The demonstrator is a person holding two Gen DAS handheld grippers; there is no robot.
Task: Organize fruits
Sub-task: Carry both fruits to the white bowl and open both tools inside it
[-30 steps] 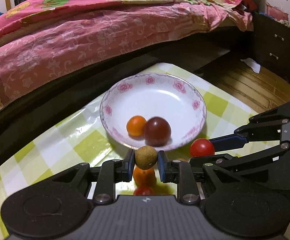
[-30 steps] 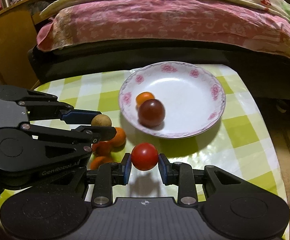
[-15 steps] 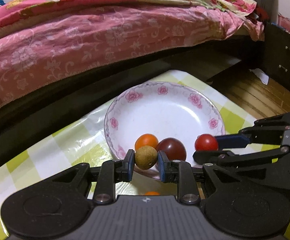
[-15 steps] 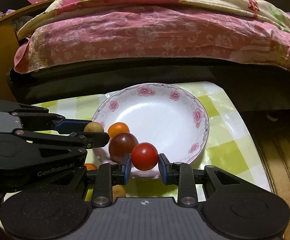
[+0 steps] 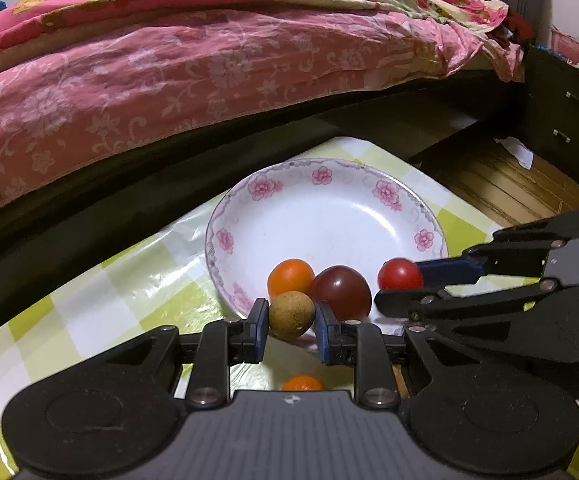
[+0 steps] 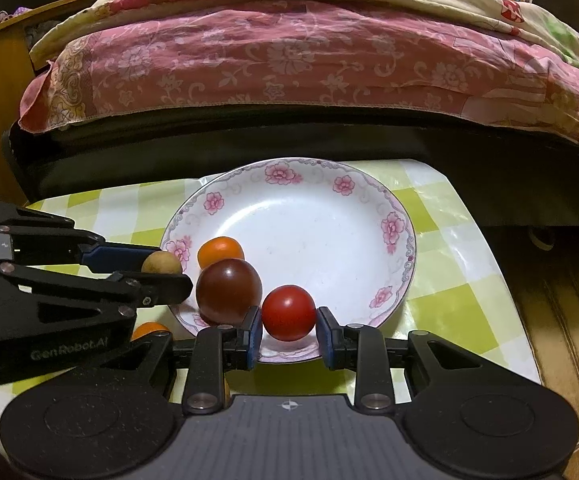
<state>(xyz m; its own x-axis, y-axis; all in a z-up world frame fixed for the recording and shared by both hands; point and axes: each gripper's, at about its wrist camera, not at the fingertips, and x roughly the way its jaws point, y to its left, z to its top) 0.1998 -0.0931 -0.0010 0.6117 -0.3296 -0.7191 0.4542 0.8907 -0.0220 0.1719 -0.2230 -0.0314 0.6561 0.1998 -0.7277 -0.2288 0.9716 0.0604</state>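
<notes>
- Over the near rim of the plate (image 5: pixel 225 240), we hold our left gripper (image 5: pixel 292 322), fingers pinched on a tan-brown round fruit (image 5: pixel 292 314).
- Just to its right, our right gripper (image 6: pixel 288 325) clamps a red tomato (image 6: pixel 288 312) above the same rim.
- Inside the plate, an orange fruit (image 5: pixel 290 277) and a dark tomato (image 5: pixel 342 292) sit touching at the near side; the far half of the plate lies bare.
- Beneath our left gripper, another orange fruit (image 5: pixel 302 383) rests on the checked counter (image 5: pixel 137 288).
- Beyond the plate, the counter edge meets the bed (image 6: pixel 289 52).
</notes>
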